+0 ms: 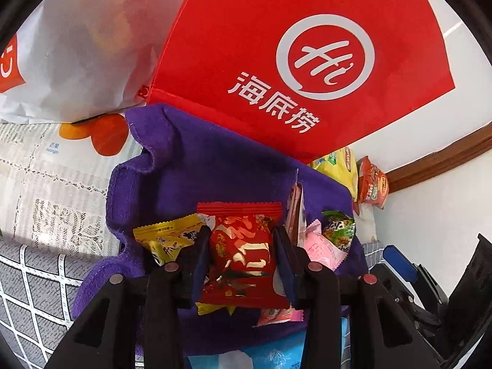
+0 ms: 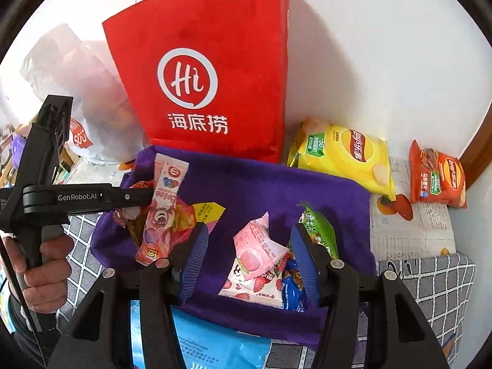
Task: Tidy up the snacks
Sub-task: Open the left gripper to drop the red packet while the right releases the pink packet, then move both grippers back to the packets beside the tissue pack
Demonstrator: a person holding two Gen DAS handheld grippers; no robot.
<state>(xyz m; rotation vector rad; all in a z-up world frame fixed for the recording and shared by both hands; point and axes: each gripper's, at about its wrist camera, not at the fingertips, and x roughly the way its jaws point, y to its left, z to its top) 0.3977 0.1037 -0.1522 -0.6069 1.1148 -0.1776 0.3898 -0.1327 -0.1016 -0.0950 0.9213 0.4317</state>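
Observation:
My left gripper [image 1: 243, 246] is shut on a red snack packet [image 1: 243, 252] just above a purple cloth [image 1: 196, 166]. A small yellow packet [image 1: 166, 236] lies left of it; pink [image 1: 323, 250] and green [image 1: 338, 227] packets lie to its right. In the right wrist view my right gripper [image 2: 249, 246] is open over the cloth [image 2: 252, 184], its fingers on either side of a pink peach packet [image 2: 255, 249]. A strawberry packet [image 2: 261, 286], a blue packet [image 2: 292, 292] and a green packet [image 2: 316, 227] lie around it. The left gripper [image 2: 135, 198] shows at the left, its fingertips hidden behind a tall pink stick packet [image 2: 160, 215].
A red paper bag [image 2: 209, 77] stands behind the cloth against the white wall. A white plastic bag [image 2: 77, 92] is to its left. A yellow chip bag [image 2: 344, 156] and an orange chip bag [image 2: 436, 178] lie to the right. A light-blue packet [image 2: 215, 344] lies at the near edge.

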